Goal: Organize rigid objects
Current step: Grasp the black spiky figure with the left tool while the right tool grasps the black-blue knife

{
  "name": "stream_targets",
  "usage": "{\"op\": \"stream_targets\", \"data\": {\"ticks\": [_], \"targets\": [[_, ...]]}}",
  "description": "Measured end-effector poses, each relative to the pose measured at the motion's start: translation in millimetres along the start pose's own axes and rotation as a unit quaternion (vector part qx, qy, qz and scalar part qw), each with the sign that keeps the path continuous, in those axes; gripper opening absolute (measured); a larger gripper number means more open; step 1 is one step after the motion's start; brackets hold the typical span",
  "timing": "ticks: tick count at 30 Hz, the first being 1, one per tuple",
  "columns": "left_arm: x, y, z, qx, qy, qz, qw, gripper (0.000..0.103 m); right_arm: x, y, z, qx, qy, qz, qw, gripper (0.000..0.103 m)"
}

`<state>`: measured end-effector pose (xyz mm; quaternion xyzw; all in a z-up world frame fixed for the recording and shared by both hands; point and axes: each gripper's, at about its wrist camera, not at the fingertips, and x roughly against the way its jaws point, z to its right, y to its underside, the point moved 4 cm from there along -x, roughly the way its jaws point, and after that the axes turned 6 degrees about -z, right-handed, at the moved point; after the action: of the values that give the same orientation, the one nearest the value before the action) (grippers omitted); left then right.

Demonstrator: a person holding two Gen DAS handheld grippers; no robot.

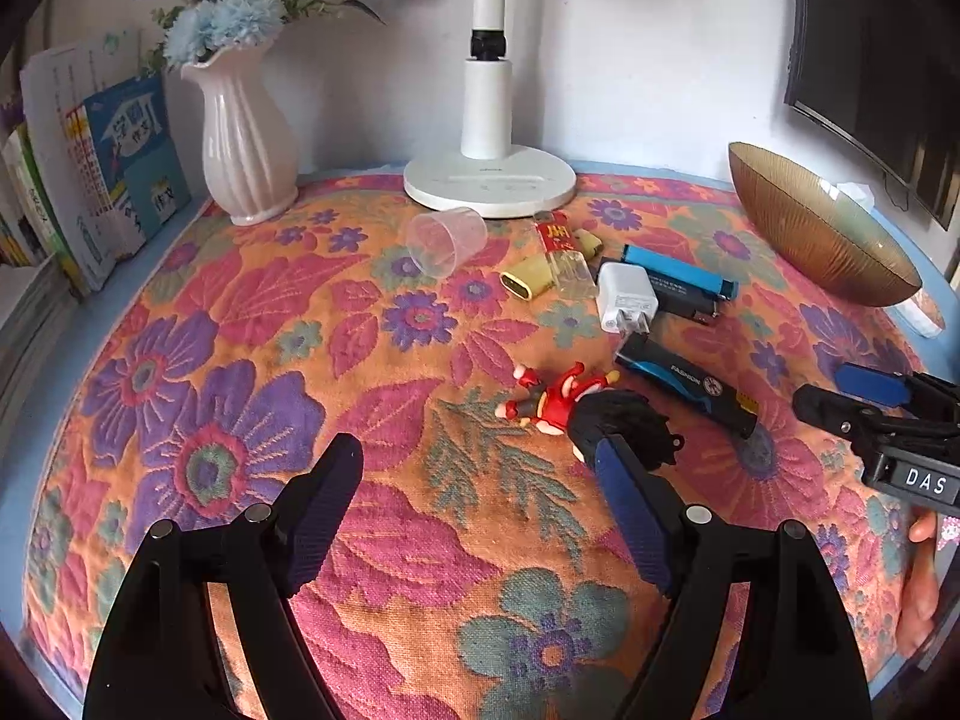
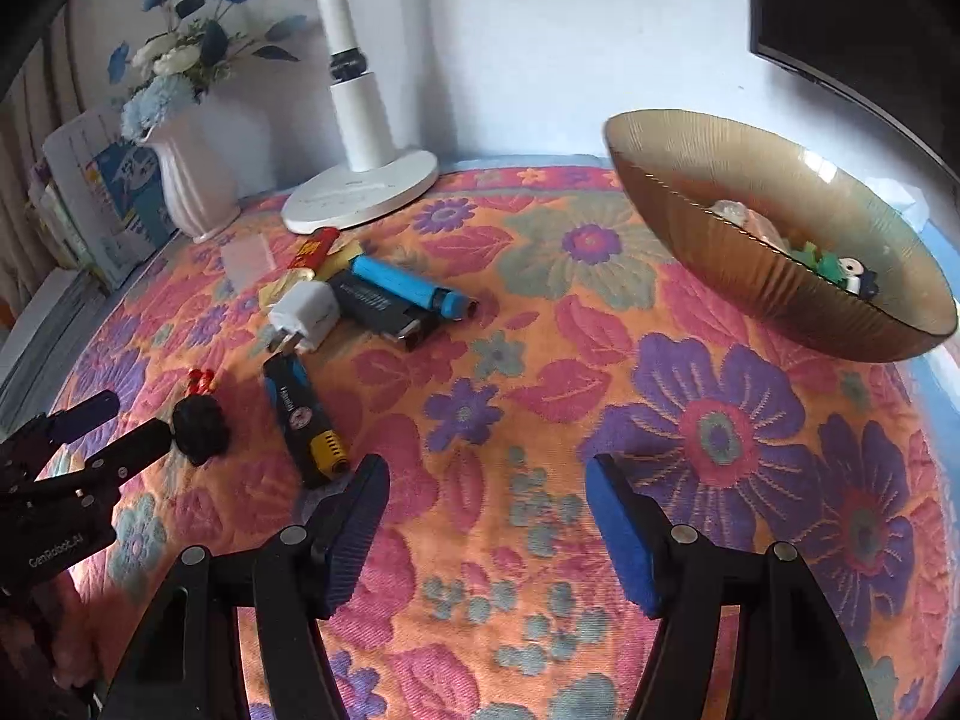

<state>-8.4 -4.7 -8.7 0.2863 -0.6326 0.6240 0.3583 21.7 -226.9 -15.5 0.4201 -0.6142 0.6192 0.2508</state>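
Observation:
A red toy figure with a black head [image 1: 564,402] lies on the flowered cloth just beyond my open, empty left gripper [image 1: 480,468]; it also shows in the right wrist view [image 2: 201,426]. Behind it lie a black-and-blue lighter [image 1: 684,387] [image 2: 303,420], a white charger plug [image 1: 627,300] [image 2: 303,312], a blue lighter [image 1: 678,270] [image 2: 408,288], a black lighter [image 2: 384,312], a red lighter [image 1: 555,237] and a gold adapter [image 1: 528,282]. My right gripper [image 2: 486,486] is open and empty over bare cloth. The brown glass bowl [image 2: 720,252] [image 1: 810,228] holds several small items.
A clear plastic cup [image 1: 444,240] lies on its side. A white lamp base [image 1: 489,180], a pink vase with flowers [image 1: 246,138] and books [image 1: 90,168] stand at the back left. A dark monitor [image 1: 888,60] hangs at the right.

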Motion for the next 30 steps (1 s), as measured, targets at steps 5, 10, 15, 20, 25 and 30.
{"op": "stream_targets", "data": {"ticks": [5, 10, 15, 20, 25, 30], "targets": [[-11.5, -6.8, 3.5, 0.017, 0.096, -0.047, 0.9941, 0.078, -8.2, -6.2, -49.9, 0.11, -0.006, -0.033, 0.993, 0.066], [-25.0, -20.8, 10.4, 0.032, 0.124, -0.06, 0.99, 0.079, -35.0, -24.2, -64.5, 0.131, -0.037, -0.056, 0.989, 0.053], [-31.0, -27.8, 18.0, 0.028, 0.125, -0.07, 0.9892, 0.078, -41.6, -27.8, -79.1, 0.161, -0.037, -0.041, 0.985, 0.029], [-22.3, -16.4, 19.1, 0.015, 0.12, -0.071, 0.9901, 0.078, -27.9, -10.9, -69.2, 0.151, -0.026, -0.037, 0.988, 0.023], [-9.4, -3.5, 15.2, 0.036, 0.154, -0.079, 0.9842, 0.078, 0.2, 24.3, -34.1, 0.131, 0.023, -0.03, 0.991, 0.023], [-29.1, -23.6, 26.1, 0.043, 0.134, -0.093, 0.9856, 0.078, 12.7, 38.1, -3.2, 0.096, 0.025, -0.029, 0.995, 0.023]]}}
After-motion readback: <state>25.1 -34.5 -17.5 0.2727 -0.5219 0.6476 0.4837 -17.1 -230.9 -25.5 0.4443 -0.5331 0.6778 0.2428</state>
